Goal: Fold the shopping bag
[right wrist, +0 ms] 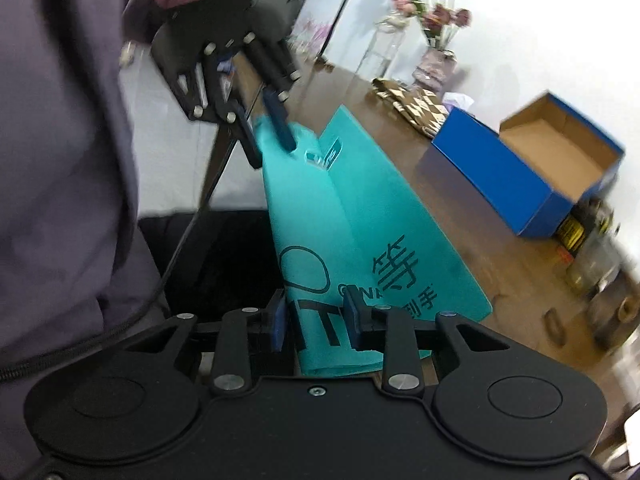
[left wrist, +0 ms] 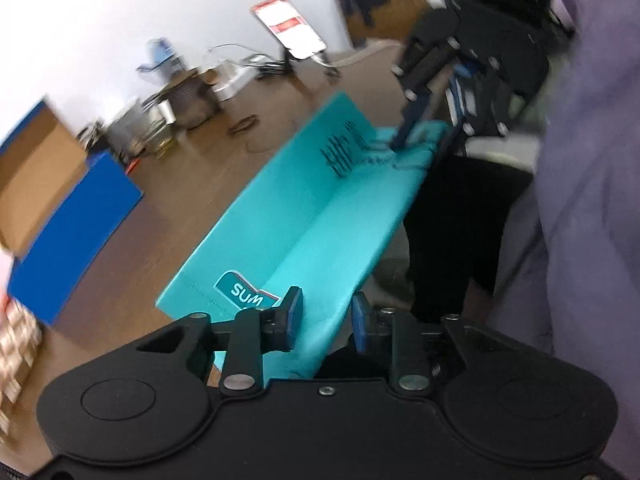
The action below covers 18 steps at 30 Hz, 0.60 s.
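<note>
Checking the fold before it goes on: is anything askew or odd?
Nothing damaged. The teal fabric shopping bag hangs lopsided, one long edge lifted by both tongs, left and right, the other resting on the brown wooden table.

Black gripper [left wrist: 326, 320] body showing round silver screws, blue finger pads [left wrist: 294, 312]; purple-grey sleeve [right wrist: 60, 160] filling upper left, zipper trailing below.

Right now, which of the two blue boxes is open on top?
The box farther from the teal bag, showing brown cardboard inside; the nearer box shows only blue.
</note>
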Tool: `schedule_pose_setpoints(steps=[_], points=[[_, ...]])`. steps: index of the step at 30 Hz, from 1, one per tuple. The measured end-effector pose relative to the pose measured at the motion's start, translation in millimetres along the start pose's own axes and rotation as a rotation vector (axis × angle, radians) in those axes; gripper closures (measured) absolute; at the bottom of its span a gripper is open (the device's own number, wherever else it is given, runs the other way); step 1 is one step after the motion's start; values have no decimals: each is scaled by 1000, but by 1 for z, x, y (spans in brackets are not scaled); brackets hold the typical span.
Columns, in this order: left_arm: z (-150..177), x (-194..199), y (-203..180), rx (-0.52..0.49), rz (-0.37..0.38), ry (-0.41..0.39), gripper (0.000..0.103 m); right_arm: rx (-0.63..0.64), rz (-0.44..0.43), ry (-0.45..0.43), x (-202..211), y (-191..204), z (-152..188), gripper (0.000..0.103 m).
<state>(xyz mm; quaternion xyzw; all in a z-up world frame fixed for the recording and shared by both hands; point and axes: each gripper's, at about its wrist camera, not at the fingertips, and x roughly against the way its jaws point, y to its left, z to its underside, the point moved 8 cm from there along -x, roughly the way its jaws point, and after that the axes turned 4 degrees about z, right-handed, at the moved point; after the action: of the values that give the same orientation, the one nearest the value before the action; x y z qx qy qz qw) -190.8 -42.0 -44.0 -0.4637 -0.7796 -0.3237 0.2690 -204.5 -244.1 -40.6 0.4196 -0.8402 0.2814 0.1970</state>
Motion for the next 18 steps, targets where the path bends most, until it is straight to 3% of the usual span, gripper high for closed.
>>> schedule_pose_setpoints(steps=[3,6,8,12,18], points=[[-1,5,17,113,66,-32,77,-207,-108,-53,4,-24,0,72],[-12,11,32,124,120,-56,77,-355,-186,-98,4,-45,2,73],[-20,11,41,80,154,-57,73,-416,-231,-117,2,-56,4,74],[-29,2,68,131,249,-49,76,-557,-311,-130,-5,-82,9,75],[-35,-16,118,328,302,-102,77,-825,-299,-140,-20,-120,18,75]])
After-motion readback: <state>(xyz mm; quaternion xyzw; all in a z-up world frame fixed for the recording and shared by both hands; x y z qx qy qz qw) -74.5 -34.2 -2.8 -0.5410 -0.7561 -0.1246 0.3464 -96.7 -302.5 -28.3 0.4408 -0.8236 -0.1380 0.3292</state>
